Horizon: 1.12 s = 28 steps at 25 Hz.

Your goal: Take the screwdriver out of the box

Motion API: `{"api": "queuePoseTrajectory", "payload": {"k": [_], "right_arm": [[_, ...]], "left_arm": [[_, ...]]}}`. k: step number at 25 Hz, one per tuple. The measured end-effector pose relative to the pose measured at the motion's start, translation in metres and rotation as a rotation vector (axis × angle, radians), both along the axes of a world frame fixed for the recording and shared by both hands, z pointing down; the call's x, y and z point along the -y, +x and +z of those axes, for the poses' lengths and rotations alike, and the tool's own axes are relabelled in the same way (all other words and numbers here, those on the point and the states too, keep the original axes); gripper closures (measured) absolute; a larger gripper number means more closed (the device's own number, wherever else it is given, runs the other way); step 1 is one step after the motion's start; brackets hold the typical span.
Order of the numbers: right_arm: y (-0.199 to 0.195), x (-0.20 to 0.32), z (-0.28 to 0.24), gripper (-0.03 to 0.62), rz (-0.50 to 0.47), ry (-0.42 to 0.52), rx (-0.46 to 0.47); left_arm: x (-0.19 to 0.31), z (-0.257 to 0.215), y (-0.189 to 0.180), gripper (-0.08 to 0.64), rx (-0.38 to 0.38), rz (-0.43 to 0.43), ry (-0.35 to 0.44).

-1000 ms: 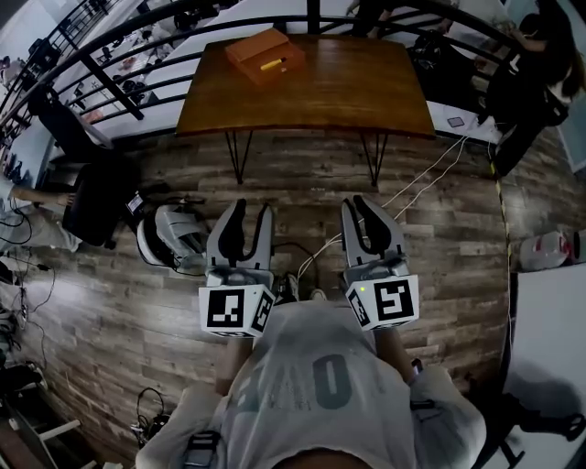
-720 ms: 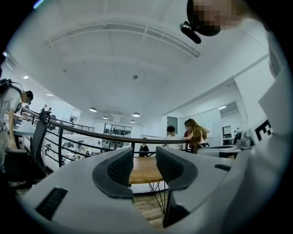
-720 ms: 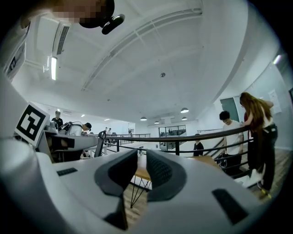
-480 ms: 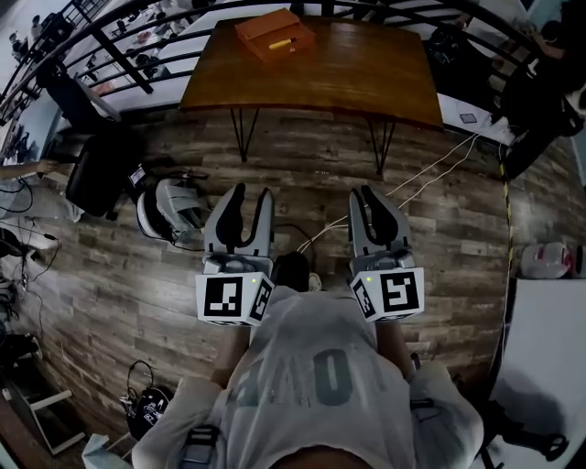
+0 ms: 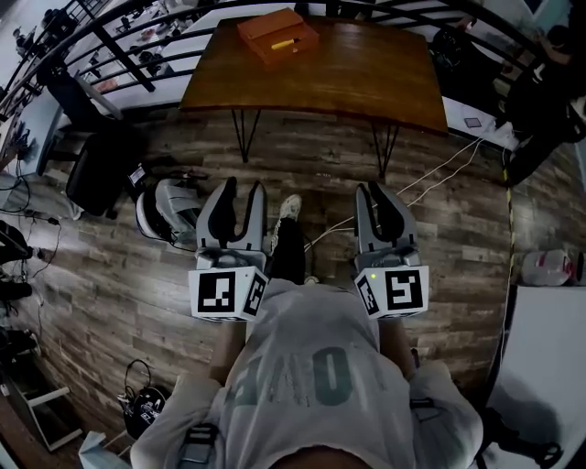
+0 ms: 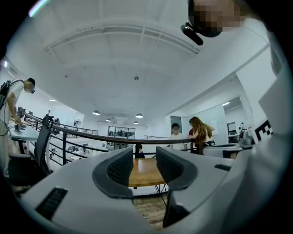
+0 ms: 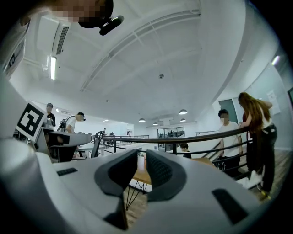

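head view, looking steeply down: the left gripper [image 5: 241, 194] and right gripper [image 5: 375, 194] point level above a wood floor [image 5: 458, 220]. both hold nothing and touch nothing. their jaws stand apart, and the right's gap is the narrower of the 2. well ahead, on a wooden table [image 5: 357, 82], sits an orange box [image 5: 265, 29] with the yellow screwdriver [image 5: 285, 42] apparently lying in it. likely risk: the slim tool lies low, so a jaw could strike the box wall and shove the box.

A yellow screwdriver [image 5: 284, 42] lies flat in the orange box [image 5: 265, 27] near the wooden table's [image 5: 366, 82] far left corner.
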State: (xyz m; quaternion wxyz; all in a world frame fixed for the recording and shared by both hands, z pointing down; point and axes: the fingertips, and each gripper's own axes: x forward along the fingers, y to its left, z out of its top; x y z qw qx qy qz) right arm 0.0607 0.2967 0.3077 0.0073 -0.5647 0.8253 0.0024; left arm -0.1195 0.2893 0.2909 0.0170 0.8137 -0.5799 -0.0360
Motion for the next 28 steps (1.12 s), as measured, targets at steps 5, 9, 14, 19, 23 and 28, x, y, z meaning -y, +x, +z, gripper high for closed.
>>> {"api": "queuePoseTrajectory", "payload": {"k": [5, 9, 14, 19, 23, 28], "right_arm": [[-0.003, 0.025, 0.002, 0.529, 0.001, 0.029, -0.019], [0.0, 0.052, 0.008, 0.529, 0.013, 0.064, -0.026], [0.002, 0.114, 0.017, 0.529, 0.044, 0.07, -0.038], [-0.013, 0.212, 0.007, 0.529, 0.014, 0.057, -0.061], [-0.031, 0.295, 0.007, 0.528, -0.031, 0.023, -0.1], [-0.052, 0.397, -0.001, 0.523, -0.105, -0.01, -0.111]], "left_arm": [[0.03, 0.008, 0.004, 0.411, -0.003, 0.032, 0.018], [0.06, 0.015, 0.01, 0.411, -0.005, 0.053, 0.05], [0.116, 0.034, 0.022, 0.41, -0.026, 0.092, 0.048], [0.213, 0.017, 0.021, 0.391, -0.048, 0.114, 0.06], [0.302, 0.008, 0.024, 0.391, -0.019, 0.125, 0.078], [0.408, -0.011, 0.021, 0.39, -0.047, 0.131, 0.084]]}}
